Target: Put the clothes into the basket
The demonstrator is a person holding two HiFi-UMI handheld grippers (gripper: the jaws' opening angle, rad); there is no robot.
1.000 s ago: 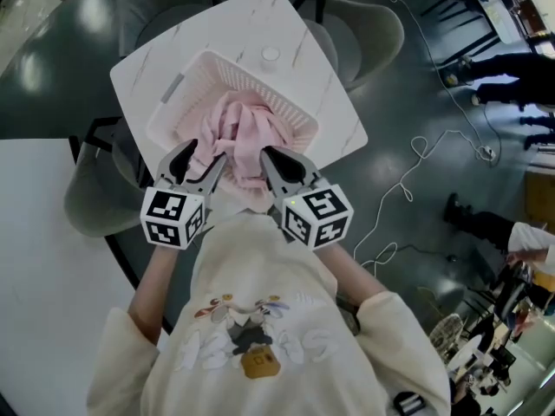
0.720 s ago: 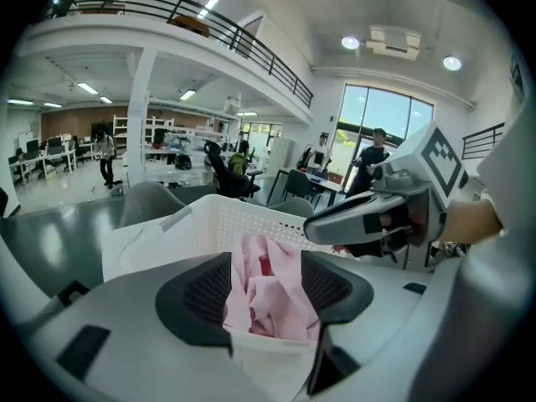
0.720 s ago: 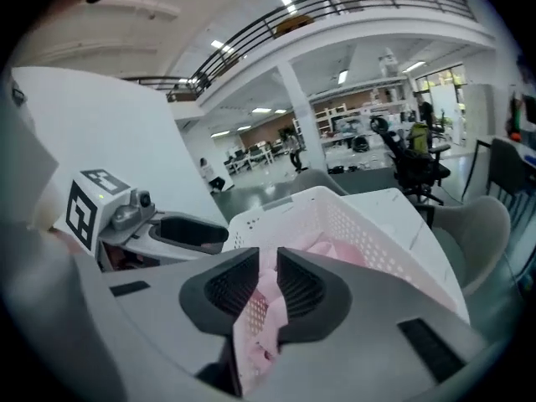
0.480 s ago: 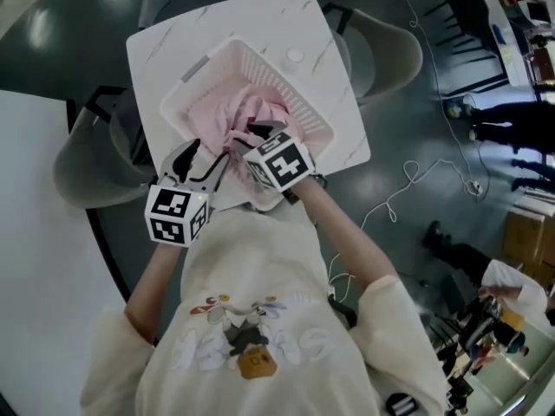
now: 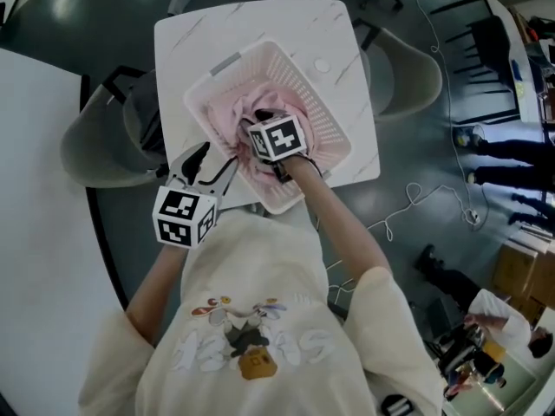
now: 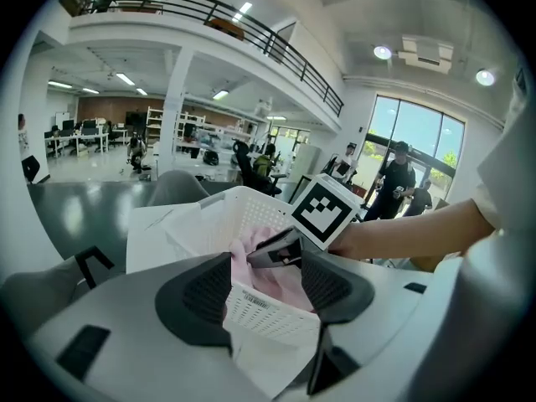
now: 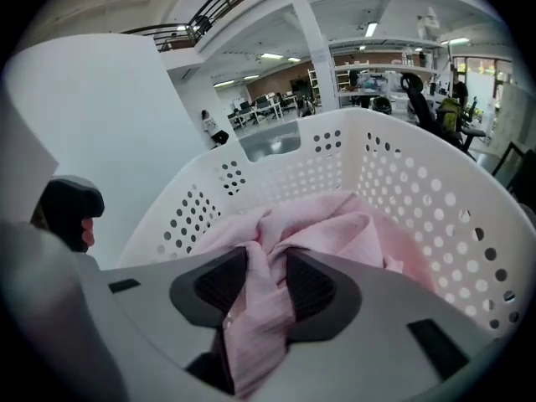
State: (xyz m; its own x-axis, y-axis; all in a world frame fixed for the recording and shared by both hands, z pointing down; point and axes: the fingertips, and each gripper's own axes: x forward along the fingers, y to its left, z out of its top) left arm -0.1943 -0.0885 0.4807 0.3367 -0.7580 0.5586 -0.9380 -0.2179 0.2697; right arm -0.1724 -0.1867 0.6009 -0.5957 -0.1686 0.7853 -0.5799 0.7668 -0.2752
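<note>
A white perforated basket (image 5: pixel 227 72) stands on a small marbled table (image 5: pixel 186 37); pink clothes (image 5: pixel 227 120) lie heaped inside it. My right gripper (image 5: pixel 263 120) reaches down into the basket, shut on a fold of the pink garment (image 7: pixel 335 224), which fills the gap between its pads (image 7: pixel 224 285). The basket's wall (image 7: pixel 402 174) curves round it. My left gripper (image 5: pixel 212 159) hovers at the table's near corner, just outside the basket. It stands open (image 6: pixel 266 275), and the basket's near wall (image 6: pixel 226 216) shows through the gap. The right gripper's marker cube (image 6: pixel 322 212) shows beyond.
Grey chairs (image 5: pixel 95 146) (image 5: pixel 408 68) flank the table. A large white tabletop (image 5: pixel 35 232) lies to my left. A small white disc (image 5: pixel 322 65) sits on the marbled table beyond the basket. A white cable (image 5: pixel 408 206) trails on the floor; people stand at the far right.
My right gripper has moved from the basket's near rim forward and down into the basket, onto the pink clothes. The left gripper has stayed by the table's near corner.
</note>
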